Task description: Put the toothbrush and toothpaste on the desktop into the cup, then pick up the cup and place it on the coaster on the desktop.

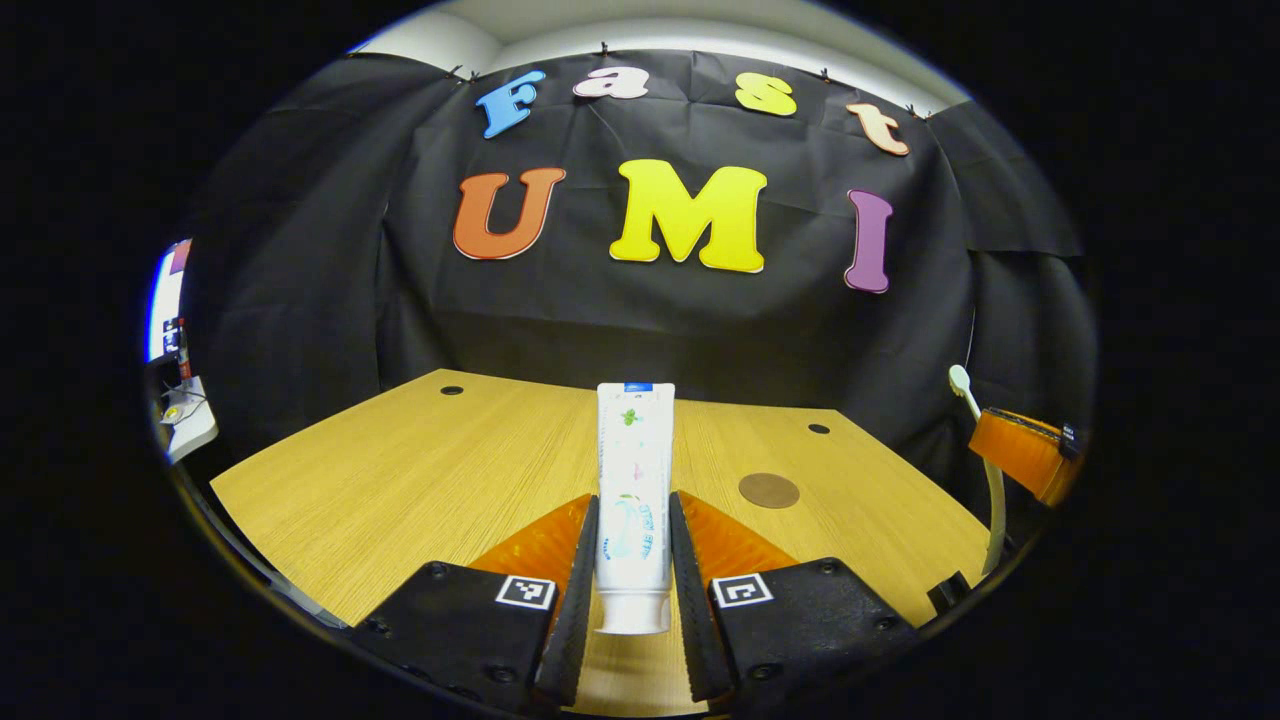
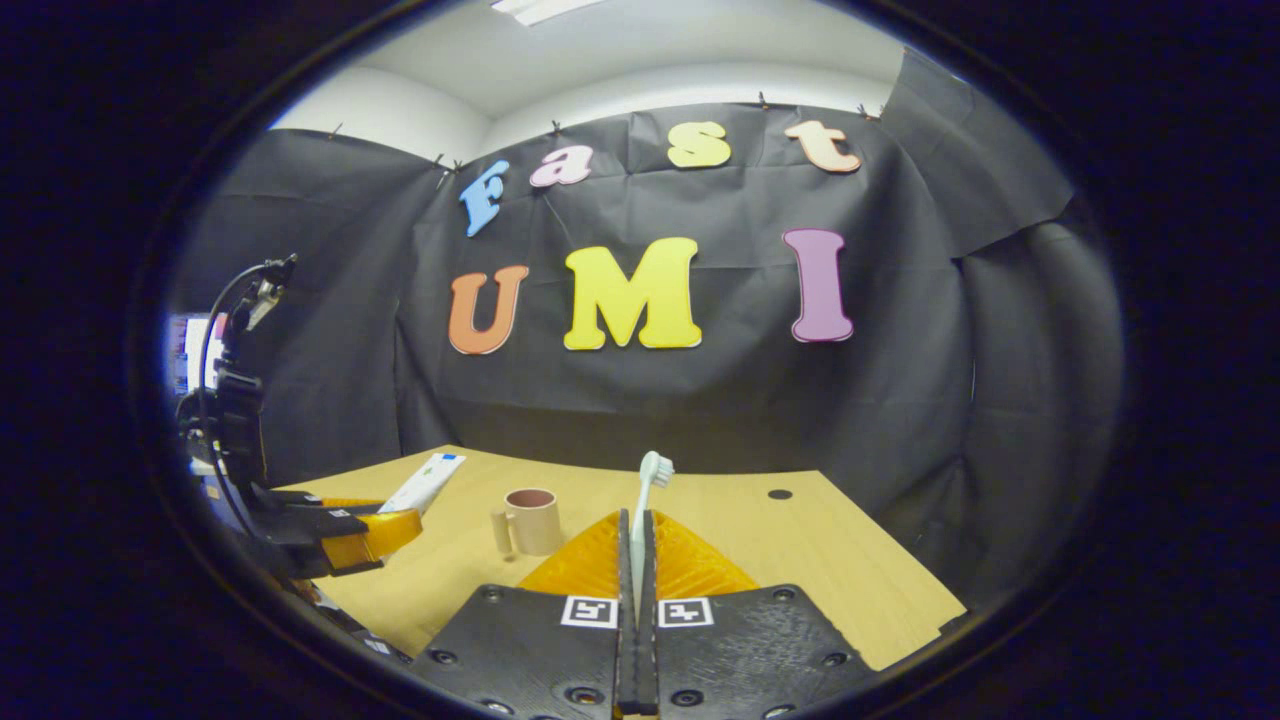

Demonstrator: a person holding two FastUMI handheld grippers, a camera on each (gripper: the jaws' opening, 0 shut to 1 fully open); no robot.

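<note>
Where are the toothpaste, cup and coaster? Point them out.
toothpaste (image 1: 634,470): left gripper view, middle of tube.
cup (image 2: 534,522): right gripper view, side wall.
coaster (image 1: 768,490): left gripper view, centre of disc.

Light wood-grain worktop (image 2: 800,560) with two small dark holes near its far edge. A mug (image 2: 530,521) stands upright on it; a round brown coaster (image 1: 768,490) lies flat.

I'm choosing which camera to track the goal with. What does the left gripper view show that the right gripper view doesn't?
The left gripper view brings the round brown coaster, lying on the desktop. The right gripper view brings the cup, standing upright on that desktop. Both share the toothpaste, clamped between the left jaws, the toothbrush, clamped between the right jaws, and the desktop itself.
</note>
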